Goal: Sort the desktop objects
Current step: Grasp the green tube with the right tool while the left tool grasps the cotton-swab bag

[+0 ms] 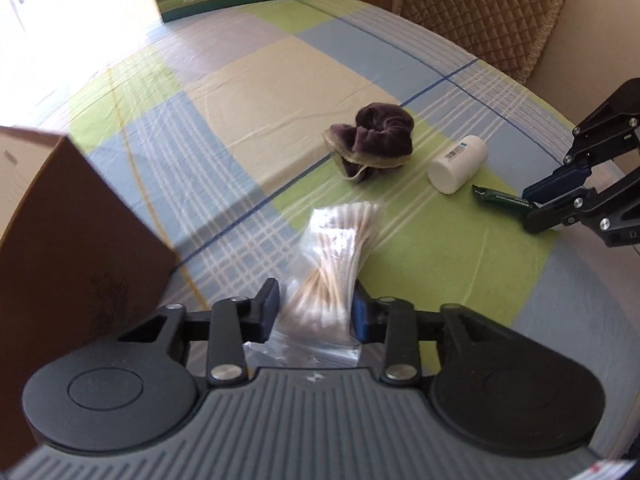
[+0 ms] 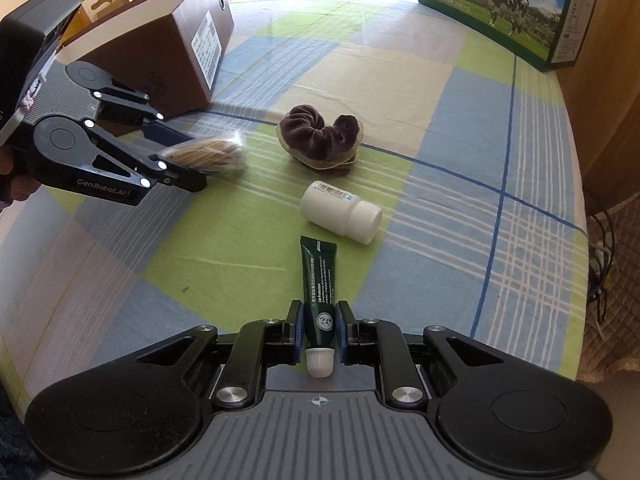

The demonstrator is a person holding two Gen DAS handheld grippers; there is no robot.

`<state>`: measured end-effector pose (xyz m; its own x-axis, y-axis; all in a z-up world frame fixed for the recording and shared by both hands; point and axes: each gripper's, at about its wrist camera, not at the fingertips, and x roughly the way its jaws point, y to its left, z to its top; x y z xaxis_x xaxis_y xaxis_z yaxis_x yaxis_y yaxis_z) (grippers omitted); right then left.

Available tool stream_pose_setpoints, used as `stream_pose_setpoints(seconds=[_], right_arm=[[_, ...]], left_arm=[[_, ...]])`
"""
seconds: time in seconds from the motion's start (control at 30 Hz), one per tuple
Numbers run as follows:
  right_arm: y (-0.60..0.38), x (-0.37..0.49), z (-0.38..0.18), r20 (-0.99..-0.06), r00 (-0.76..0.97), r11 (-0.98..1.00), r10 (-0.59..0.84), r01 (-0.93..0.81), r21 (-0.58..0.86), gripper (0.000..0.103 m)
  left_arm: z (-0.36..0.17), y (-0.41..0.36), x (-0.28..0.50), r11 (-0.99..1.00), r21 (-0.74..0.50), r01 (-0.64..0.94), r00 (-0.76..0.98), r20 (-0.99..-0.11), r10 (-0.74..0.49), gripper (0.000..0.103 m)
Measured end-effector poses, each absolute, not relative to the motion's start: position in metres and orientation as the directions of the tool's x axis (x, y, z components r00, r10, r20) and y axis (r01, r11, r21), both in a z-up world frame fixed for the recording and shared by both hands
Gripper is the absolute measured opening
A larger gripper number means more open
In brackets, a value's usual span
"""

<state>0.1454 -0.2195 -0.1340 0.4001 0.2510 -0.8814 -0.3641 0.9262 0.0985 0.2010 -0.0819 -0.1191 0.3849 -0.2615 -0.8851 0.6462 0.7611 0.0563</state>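
Observation:
My left gripper (image 1: 314,308) is shut on a clear bag of cotton swabs (image 1: 334,256), its blue pads pinching the bag's narrow middle. From the right wrist view the same bag of cotton swabs (image 2: 212,152) sticks out of the left gripper (image 2: 184,156) just above the cloth. My right gripper (image 2: 318,328) is shut on a dark green tube (image 2: 319,280) with a white cap, held near its cap end. A white pill bottle (image 2: 340,213) lies on its side beyond the tube. A purple velvet scrunchie (image 2: 320,140) rests further back.
An open brown cardboard box (image 2: 168,40) stands at the left of the checked tablecloth (image 2: 400,80). A milk carton box (image 2: 504,4) with a cow picture stands at the far right. A quilted chair back (image 1: 484,8) is behind the table.

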Motion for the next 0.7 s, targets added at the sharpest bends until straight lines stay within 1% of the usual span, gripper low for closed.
stream_pose_setpoints(seconds=[0.33, 0.53, 0.57, 0.7], right_arm=[[-0.19, 0.145, -0.139, -0.87, 0.404, 0.893, 0.284, -0.443, 0.085, 0.013], [-0.176, 0.145, -0.141, -0.865, 0.42, 0.876, 0.276, -0.481, 0.046, 0.013], [-0.174, 0.146, -0.141, -0.864, 0.423, 0.875, 0.274, -0.483, 0.041, 0.013], [-0.17, 0.15, -0.143, -0.855, 0.441, 0.871, 0.272, -0.491, 0.023, 0.013]], left_arm=[[-0.11, -0.042, 0.152, 0.9, 0.058, 0.432, 0.376, -0.918, -0.121, 0.027], [-0.105, -0.029, 0.123, 0.924, 0.046, 0.379, 0.379, -0.919, -0.11, 0.028], [-0.104, -0.03, 0.122, 0.925, 0.047, 0.377, 0.385, -0.916, -0.111, 0.03], [-0.104, -0.039, 0.123, 0.922, 0.054, 0.383, 0.409, -0.905, -0.117, 0.047]])
